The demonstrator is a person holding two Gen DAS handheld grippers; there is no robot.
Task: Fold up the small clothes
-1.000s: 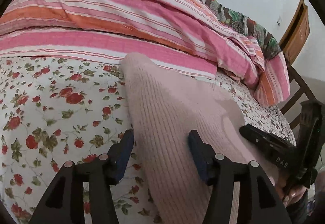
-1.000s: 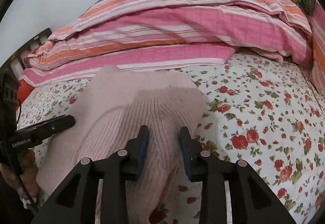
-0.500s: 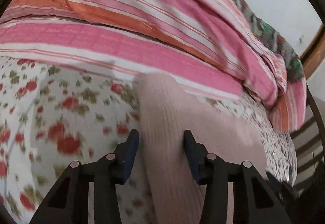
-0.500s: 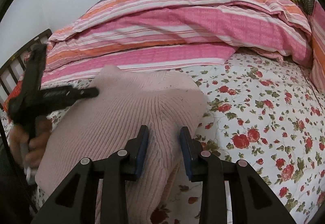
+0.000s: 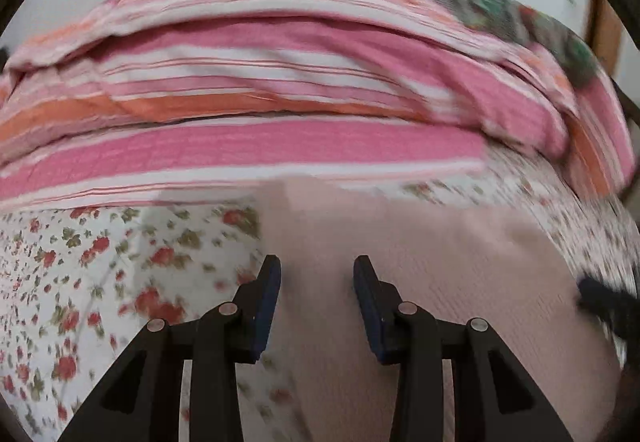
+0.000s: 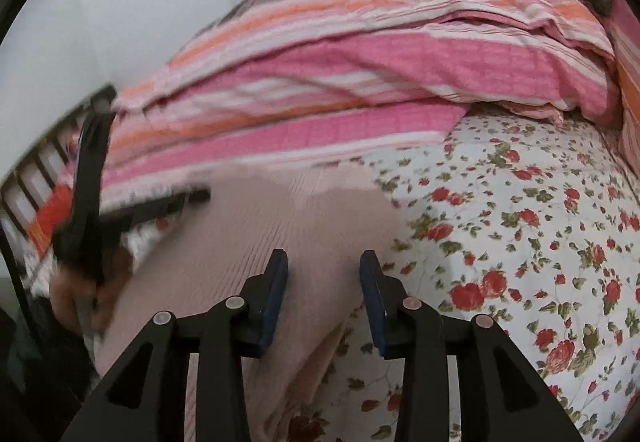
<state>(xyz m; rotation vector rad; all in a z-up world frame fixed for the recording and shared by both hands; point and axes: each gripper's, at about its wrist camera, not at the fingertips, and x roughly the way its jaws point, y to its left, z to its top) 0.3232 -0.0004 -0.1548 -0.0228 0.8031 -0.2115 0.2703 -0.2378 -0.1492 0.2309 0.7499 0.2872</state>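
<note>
Left gripper (image 5: 316,282) level above the pink knit garment (image 5: 420,282), jaws parted with the knit's left edge between them, not pinched. Right gripper (image 6: 324,274) likewise spread over the garment's (image 6: 248,250) right edge. The garment lies on the floral bedsheet (image 6: 520,242), below the striped quilt (image 5: 280,149). Compared with one second ago, the left gripper has swung up and leftward with motion blur, and the right jaws have widened.

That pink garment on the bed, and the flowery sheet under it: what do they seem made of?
The pink garment looks like soft ribbed knit, probably wool or acrylic: fine parallel ridges, matte. The flowery sheet looks like thin woven printed cotton, smooth and matte.
</note>
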